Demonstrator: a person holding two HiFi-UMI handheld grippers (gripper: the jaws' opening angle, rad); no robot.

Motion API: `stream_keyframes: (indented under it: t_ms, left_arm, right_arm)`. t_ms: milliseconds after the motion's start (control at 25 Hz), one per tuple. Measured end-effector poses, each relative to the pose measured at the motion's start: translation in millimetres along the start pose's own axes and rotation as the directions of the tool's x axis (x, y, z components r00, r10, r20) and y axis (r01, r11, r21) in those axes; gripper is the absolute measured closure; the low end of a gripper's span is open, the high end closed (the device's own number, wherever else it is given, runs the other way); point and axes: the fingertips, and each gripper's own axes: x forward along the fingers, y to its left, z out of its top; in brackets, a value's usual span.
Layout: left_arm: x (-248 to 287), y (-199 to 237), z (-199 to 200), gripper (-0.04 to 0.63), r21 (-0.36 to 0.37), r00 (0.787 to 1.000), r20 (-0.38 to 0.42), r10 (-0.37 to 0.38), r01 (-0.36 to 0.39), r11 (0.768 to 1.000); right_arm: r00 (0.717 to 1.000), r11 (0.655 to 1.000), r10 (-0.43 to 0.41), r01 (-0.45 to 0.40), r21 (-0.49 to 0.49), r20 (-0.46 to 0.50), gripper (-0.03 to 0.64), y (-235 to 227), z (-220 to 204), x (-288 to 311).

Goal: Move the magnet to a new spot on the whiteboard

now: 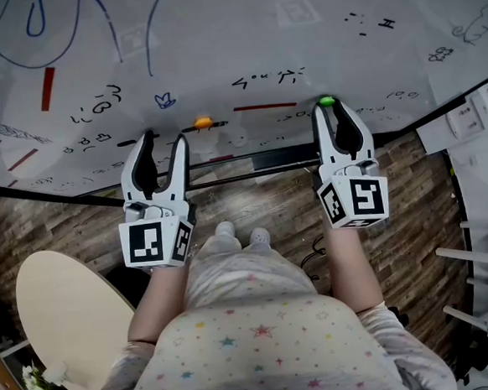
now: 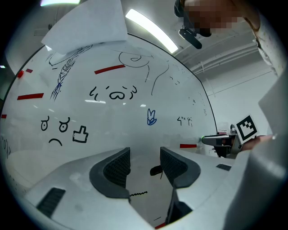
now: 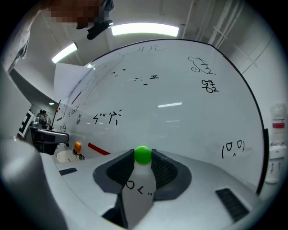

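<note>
The right gripper [image 1: 331, 110] is being held level against the whiteboard [image 1: 241, 47]. Its jaws are being kept narrow, pressed on either side of the green magnet [image 3: 143, 154]. Only the very tips are being used, probably so that the magnet can be lifted or slid without the pads scraping the board. Whether the magnet is being kept on the surface or just off it cannot be told. It is being held low on the board, just right of a red strip [image 1: 264, 107] and well right of an orange magnet [image 1: 203, 122].

The left gripper [image 2: 145, 159] is being kept aside with its jaws wide apart and nothing between them (only scribbles on the board are being seen through the gap). It is likely being kept out of the way, since one gripper seems enough here.

The green magnet is being shown as a small, smooth, glossy round knob in bright green, about as wide as the gap between the jaw tips.
</note>
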Motion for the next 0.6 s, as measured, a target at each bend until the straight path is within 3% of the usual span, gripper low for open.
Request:
stream_keyframes:
  t_ms: [600]
  left_arm:
    - [1.3, 2.2, -1.8, 0.407, 0.0, 1.0, -0.003, 0.0, 0.0, 1.0]
  right_arm:
    - [1.0, 1.0, -0.022, 0.022, 0.003, 0.003, 0.495, -2.7, -2.3, 5.1]
